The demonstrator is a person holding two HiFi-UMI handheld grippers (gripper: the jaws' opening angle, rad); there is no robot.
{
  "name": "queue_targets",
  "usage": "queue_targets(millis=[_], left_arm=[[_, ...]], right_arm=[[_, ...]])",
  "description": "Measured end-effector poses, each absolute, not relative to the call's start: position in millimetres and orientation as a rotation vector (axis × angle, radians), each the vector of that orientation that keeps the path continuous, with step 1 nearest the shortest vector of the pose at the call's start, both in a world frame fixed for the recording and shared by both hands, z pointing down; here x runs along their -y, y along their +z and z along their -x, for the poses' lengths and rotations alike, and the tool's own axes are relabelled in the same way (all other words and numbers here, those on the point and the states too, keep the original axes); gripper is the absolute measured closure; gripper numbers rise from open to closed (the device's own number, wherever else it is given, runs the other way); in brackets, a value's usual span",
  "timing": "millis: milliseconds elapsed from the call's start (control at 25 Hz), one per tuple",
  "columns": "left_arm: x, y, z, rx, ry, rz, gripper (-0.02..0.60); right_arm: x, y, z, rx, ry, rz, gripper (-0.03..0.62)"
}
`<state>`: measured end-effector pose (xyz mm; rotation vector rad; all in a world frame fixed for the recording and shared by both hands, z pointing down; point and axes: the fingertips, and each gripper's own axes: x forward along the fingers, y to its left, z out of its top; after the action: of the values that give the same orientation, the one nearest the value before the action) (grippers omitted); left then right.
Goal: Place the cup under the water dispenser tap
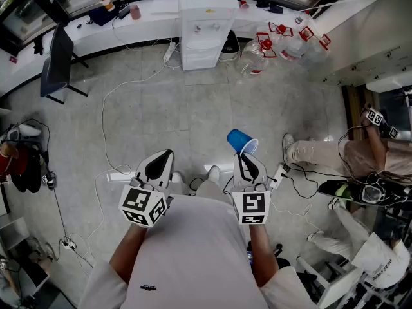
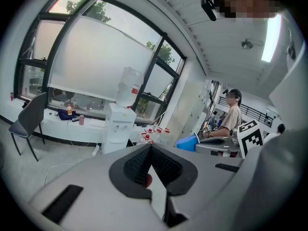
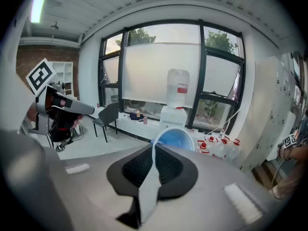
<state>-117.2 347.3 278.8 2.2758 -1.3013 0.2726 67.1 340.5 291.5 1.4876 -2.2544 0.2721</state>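
A blue cup (image 1: 241, 140) hangs tilted in the air, its rim pinched in my right gripper (image 1: 244, 157), which is shut on it. In the right gripper view the cup (image 3: 172, 139) shows its open mouth just past the jaws of that gripper (image 3: 154, 152). The white water dispenser (image 1: 201, 23) stands far ahead by the window wall, with a bottle on top (image 3: 178, 88). My left gripper (image 1: 161, 163) is held beside the right one, shut and empty (image 2: 150, 150). The cup (image 2: 187, 142) shows to its right.
Several water bottles with red caps (image 1: 264, 50) lie right of the dispenser. A dark chair (image 1: 56, 63) stands at the left by a white counter (image 1: 96, 31). Cables (image 1: 112, 108) run across the floor. A person (image 1: 360, 156) sits at the right.
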Motion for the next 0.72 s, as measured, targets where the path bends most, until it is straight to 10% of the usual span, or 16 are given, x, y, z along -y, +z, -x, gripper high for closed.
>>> queue_targets(millis=[720], left_arm=[[-366.7, 248.9, 21.7, 1.383, 0.267, -2.305, 0.580]], right_arm=[[-345.6, 246.1, -133.9, 2.463, 0.190, -1.435, 0.568]])
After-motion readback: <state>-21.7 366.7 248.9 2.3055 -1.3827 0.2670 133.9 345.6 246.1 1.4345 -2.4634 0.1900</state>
